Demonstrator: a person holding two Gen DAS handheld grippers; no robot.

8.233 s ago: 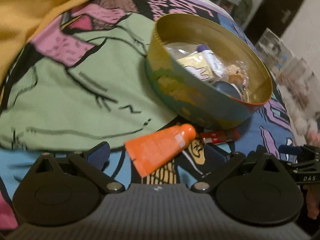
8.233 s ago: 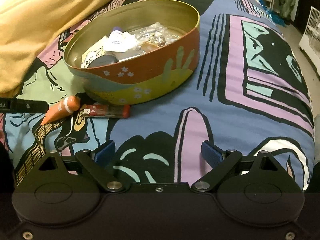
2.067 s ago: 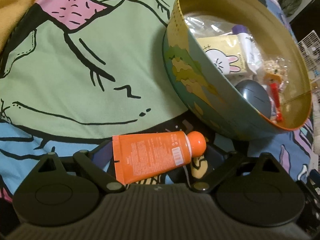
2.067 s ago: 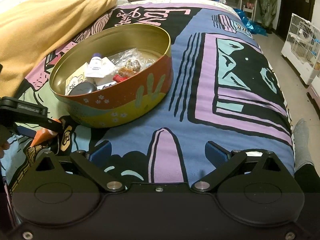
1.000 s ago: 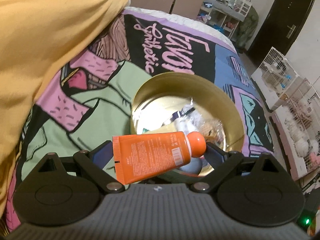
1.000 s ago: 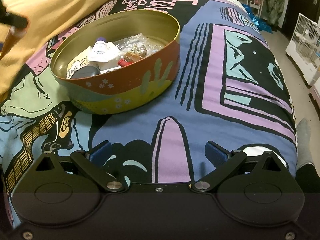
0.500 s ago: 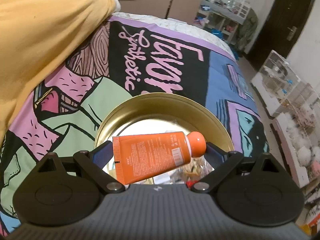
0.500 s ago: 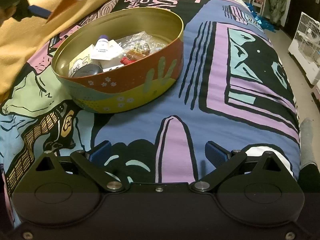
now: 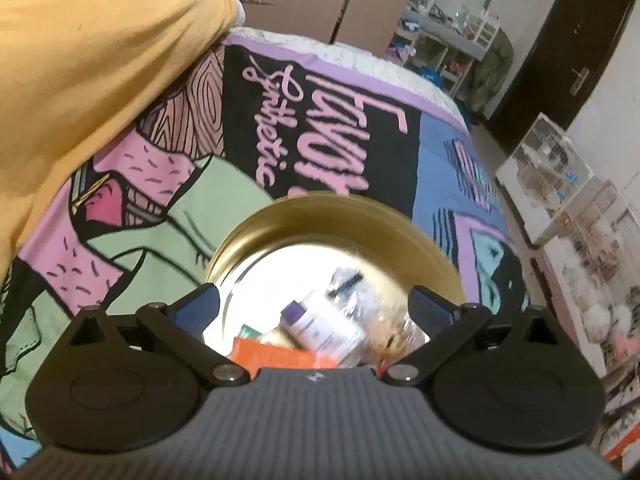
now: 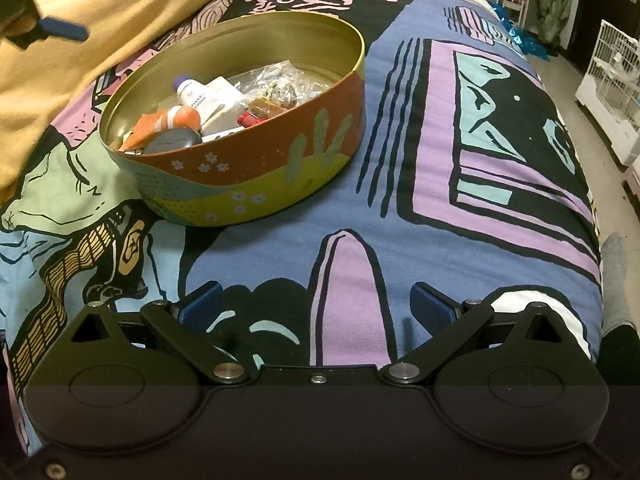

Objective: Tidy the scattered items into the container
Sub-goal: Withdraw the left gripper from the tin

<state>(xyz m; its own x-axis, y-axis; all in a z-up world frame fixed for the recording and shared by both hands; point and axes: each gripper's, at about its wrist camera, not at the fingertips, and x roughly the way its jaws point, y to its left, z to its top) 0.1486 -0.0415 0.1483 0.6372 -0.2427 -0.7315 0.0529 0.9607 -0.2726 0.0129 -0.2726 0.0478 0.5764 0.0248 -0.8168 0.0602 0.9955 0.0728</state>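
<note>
Left claw (image 9: 316,312): jaws apart, empty, above the tin (image 9: 436,256).
Orange tube (image 10: 168,122): inside tin, directly below left claw.
Right claw (image 10: 316,308): apart, empty, tin ahead-left.
Bed (image 10: 400,220): no stray items visible.

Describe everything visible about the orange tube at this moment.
The orange tube is a soft squeeze tube with a rounded orange cap and a pale band at its neck. It lies inside the round tin, near the left inner wall, cap toward the middle, resting on the other contents beside a dark grey disc and a white purple-capped tube. Neither gripper touches it.
</note>
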